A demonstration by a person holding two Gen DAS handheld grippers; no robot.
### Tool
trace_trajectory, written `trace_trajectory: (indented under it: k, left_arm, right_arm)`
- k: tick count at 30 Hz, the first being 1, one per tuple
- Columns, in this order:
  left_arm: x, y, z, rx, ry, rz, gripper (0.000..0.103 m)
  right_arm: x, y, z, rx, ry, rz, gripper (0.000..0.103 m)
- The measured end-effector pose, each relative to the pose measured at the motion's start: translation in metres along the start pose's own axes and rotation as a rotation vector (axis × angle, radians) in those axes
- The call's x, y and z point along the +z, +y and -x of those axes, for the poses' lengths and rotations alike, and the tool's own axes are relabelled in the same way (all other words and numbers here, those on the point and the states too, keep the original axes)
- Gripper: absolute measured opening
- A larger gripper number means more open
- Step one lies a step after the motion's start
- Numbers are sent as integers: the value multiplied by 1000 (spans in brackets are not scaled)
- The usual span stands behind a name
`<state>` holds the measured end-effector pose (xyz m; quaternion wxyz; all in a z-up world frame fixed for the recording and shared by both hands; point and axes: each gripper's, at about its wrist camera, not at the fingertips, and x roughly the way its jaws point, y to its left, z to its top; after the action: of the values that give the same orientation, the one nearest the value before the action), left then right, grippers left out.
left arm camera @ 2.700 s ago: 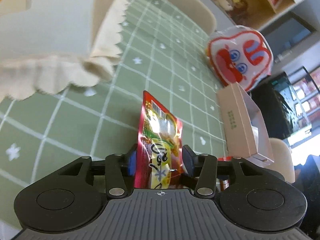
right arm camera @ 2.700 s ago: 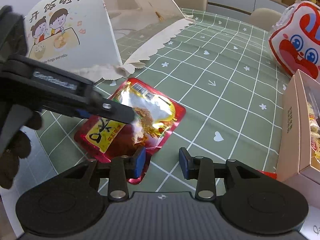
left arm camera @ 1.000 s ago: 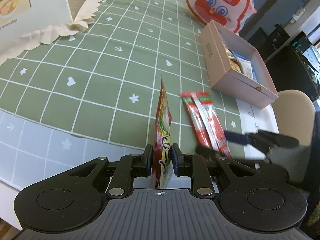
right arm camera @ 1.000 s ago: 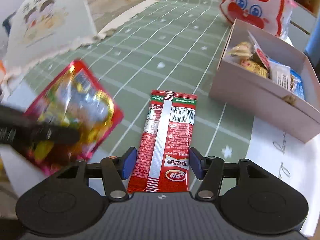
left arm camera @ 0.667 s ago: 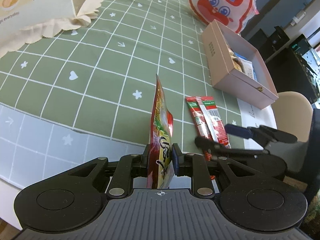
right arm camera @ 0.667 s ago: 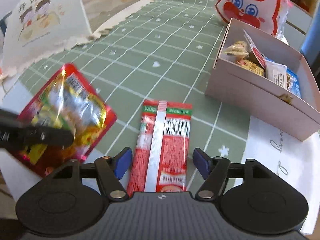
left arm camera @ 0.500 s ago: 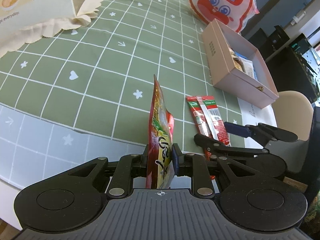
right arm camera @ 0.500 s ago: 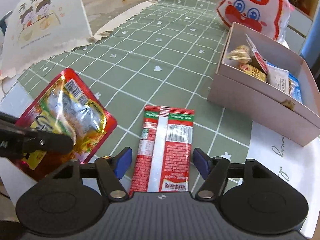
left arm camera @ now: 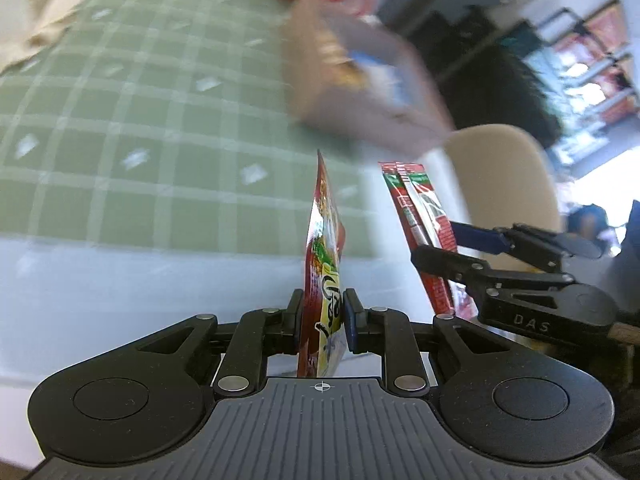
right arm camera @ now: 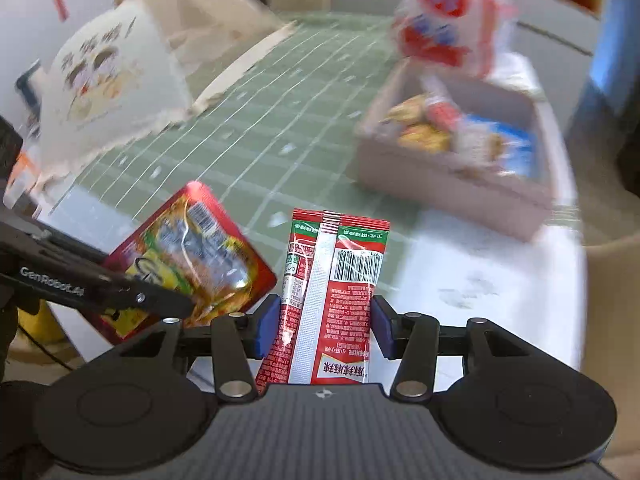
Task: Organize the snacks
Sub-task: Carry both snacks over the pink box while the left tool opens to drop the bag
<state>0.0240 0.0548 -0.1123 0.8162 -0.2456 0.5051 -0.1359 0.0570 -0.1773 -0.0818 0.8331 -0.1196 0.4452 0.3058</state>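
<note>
My left gripper (left arm camera: 322, 322) is shut on a shiny red and yellow snack pouch (left arm camera: 325, 248), held on edge above the table's near edge; the pouch also shows in the right wrist view (right arm camera: 188, 256). My right gripper (right arm camera: 322, 328) is shut on a red and green snack packet (right arm camera: 340, 292), lifted off the table; it shows to the right in the left wrist view (left arm camera: 420, 216). The pink box (right arm camera: 448, 176) with several snacks inside sits ahead on the right, blurred by motion; it also shows in the left wrist view (left arm camera: 360, 80).
A green checked tablecloth (right arm camera: 280, 120) covers the table. A red and white clown-face bag (right arm camera: 448, 36) stands behind the box. A cream food cover (right arm camera: 116, 76) with cartoon print is at the left. A beige chair (left arm camera: 500, 168) stands past the table's right side.
My right gripper has closed on the red and green packet and lifted it off the table. Both grippers have moved, and the views are now blurred. The left still holds its pouch.
</note>
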Motion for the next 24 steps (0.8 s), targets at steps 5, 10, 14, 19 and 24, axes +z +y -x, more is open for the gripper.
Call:
trace_trajectory:
  k: [5, 10, 14, 19, 24]
  left_arm:
    - [71, -48, 12, -133, -115, -83, 24]
    - [156, -84, -9, -131, -223, -120, 24]
    - [209, -89, -54, -172, -182, -62, 24]
    - [236, -75, -121, -161, -122, 15, 23]
    - [234, -60, -163, -64, -101, -3, 29]
  right_arm:
    - [9, -34, 60, -120, -161, -95, 48]
    - [20, -51, 98, -208, -299, -154, 48]
    - [26, -55, 110, -258, -355, -179, 48]
    - [24, -56, 108, -313, -338, -203, 48]
    - [18, -56, 98, -341, -296, -208, 48]
